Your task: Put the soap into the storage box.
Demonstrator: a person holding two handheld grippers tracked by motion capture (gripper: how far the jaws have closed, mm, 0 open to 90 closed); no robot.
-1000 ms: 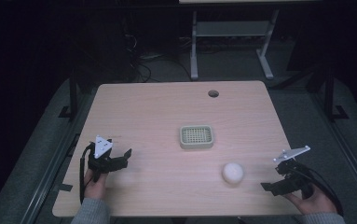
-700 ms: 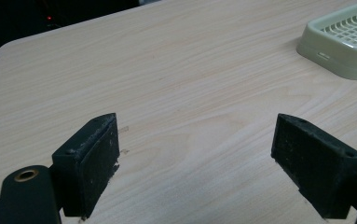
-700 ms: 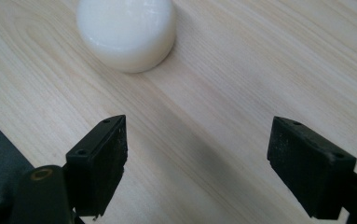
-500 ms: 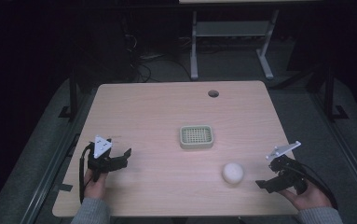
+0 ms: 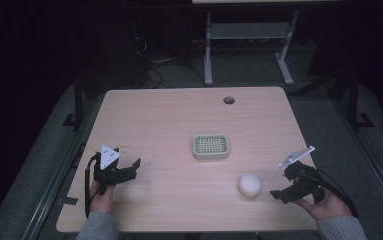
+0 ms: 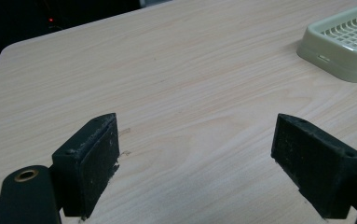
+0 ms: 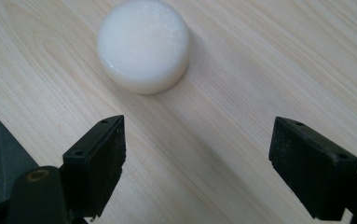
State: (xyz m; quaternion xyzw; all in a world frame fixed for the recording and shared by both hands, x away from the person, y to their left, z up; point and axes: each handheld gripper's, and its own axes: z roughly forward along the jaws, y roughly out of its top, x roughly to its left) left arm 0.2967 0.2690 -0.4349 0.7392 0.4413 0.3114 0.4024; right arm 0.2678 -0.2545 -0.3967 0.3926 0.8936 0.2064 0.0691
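The right gripper (image 5: 288,188), jaws spread wide and empty, sits at the lower right of the high view, aimed at a white round soap bar (image 5: 249,185) on the worktop (image 5: 169,120) just beside it. The left gripper (image 5: 124,172), also wide and empty, rests at lower left. A green slatted dish (image 5: 210,146) sits centre. The smooth bar could slip or skid away if pinched off-centre. No writing is readable.

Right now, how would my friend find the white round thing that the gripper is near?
Start at the wooden table and go to its near right part. The white soap lies there, beside the right gripper. Unlike the green slotted dish, it is smooth and solid.
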